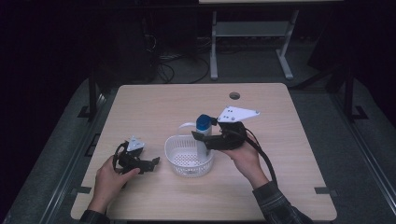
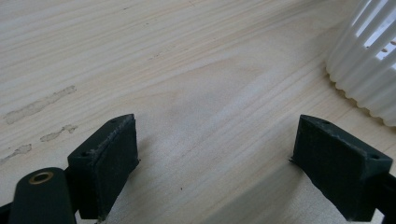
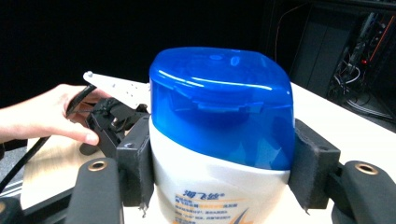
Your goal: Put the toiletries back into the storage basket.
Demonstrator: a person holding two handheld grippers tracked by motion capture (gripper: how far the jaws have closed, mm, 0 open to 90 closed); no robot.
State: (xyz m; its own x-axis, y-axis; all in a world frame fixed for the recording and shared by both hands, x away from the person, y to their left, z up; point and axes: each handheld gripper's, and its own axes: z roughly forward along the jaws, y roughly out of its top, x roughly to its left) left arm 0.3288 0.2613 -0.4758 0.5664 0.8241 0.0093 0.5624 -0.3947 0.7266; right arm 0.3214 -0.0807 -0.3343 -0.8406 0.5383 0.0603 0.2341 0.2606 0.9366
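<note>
Your right gripper point(image 3: 219, 182) has its jaws clamped on the white bottle point(image 3: 219, 154), one pad on each side just under the blue cap point(image 3: 222, 100). In the high view the bottle point(image 1: 202, 135) stands upright, its lower part down inside the white basket point(image 1: 175, 154) near the basket's right wall. Your left gripper point(image 2: 215, 158) has its jaws spread wide with nothing between them, low over bare worktop point(image 2: 163, 60), the ribbed basket wall point(image 2: 369, 70) just off to one side.

The step in hand looks like lowering the bottle into the basket. Keep it vertical and bring it straight down until the base sits on the perforated floor before you loosen your grip; letting go early could tip it against the rim. The basket is light and may slide, so your left hand point(image 1: 109, 179) is well placed to steady it if it shifts.

The label point(image 3: 210, 198) carries blue Chinese characters above an orange-and-blue swoosh; they may read 海飞丝, but they are too blurred to be certain.
</note>
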